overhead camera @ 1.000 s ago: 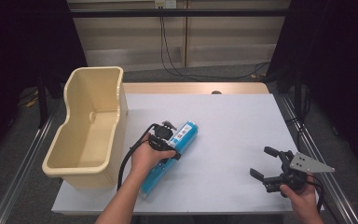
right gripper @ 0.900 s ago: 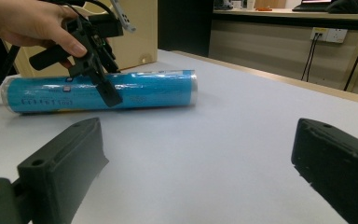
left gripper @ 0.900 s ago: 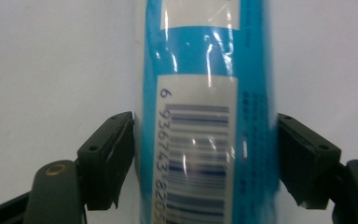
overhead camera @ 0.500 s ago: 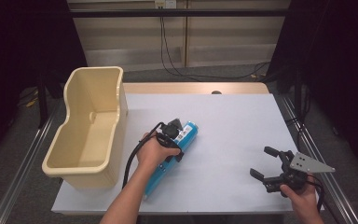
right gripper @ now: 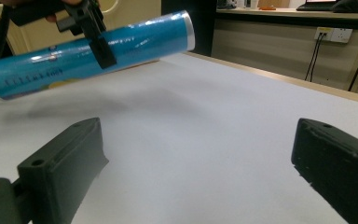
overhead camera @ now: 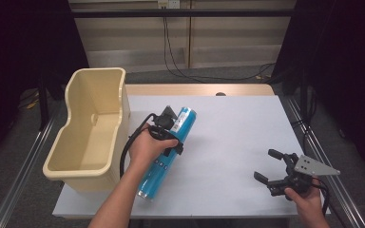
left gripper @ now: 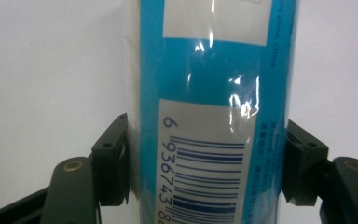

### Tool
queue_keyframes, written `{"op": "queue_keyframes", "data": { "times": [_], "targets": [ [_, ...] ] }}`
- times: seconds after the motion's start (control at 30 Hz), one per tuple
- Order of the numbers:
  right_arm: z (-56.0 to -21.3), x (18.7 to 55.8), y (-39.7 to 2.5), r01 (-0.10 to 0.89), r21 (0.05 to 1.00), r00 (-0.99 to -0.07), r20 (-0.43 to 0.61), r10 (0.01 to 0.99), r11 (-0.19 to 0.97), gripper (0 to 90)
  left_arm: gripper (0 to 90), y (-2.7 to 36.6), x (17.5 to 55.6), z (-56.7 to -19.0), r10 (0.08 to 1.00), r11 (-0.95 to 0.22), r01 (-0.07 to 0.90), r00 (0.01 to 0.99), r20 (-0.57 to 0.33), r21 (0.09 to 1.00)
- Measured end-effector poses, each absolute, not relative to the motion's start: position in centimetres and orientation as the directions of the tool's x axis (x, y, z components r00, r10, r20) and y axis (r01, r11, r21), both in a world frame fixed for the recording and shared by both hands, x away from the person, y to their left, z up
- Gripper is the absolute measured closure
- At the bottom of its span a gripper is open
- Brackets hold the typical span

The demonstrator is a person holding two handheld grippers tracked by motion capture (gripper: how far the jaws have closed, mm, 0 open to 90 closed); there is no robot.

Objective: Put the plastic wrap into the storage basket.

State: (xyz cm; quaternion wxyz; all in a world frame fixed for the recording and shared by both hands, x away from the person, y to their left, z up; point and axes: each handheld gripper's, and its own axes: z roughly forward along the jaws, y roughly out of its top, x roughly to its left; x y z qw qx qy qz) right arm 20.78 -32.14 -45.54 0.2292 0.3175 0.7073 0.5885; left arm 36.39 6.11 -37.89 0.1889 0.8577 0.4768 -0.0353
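Blue tube (overhead camera: 167, 149) lifted clear of the white table (overhead camera: 237, 123), just right of the beige bin (overhead camera: 89, 124), left gripper (overhead camera: 167, 124) clamped across its middle; right gripper (overhead camera: 271, 166) well right of the bin, jaws wide apart, holding nothing

White rectangular tabletop (overhead camera: 237, 142) with bare wooden strip along far edge. Cream plastic open-topped bin (overhead camera: 88, 128) sits on left edge, overhanging slightly. Small dark spot (overhead camera: 220, 94) at far edge.
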Motion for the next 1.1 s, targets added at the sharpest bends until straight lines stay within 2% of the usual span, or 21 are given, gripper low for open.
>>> {"op": "queue_keyframes", "data": {
  "times": [0.2,0.53,1.1],
  "targets": [
    [-45.5,20.7,-32.2,0.18,0.978,-0.693,0.053,0.719,0.102,2.0,32.5,7.1,36.1,-34.6,0.81,-0.454,0.835,0.532,-0.245,0.311],
    [-45.5,20.7,-32.1,0.178,0.978,-0.694,0.049,0.718,0.105,1.9,32.5,8.9,35.8,-30.1,0.833,-0.431,0.853,0.502,-0.234,0.294],
    [-45.4,20.7,-32.1,0.176,0.979,-0.692,0.05,0.72,0.101,1.9,32.4,13.8,35.0,-25.3,0.878,-0.363,0.889,0.427,-0.217,0.279]
  ]
}}
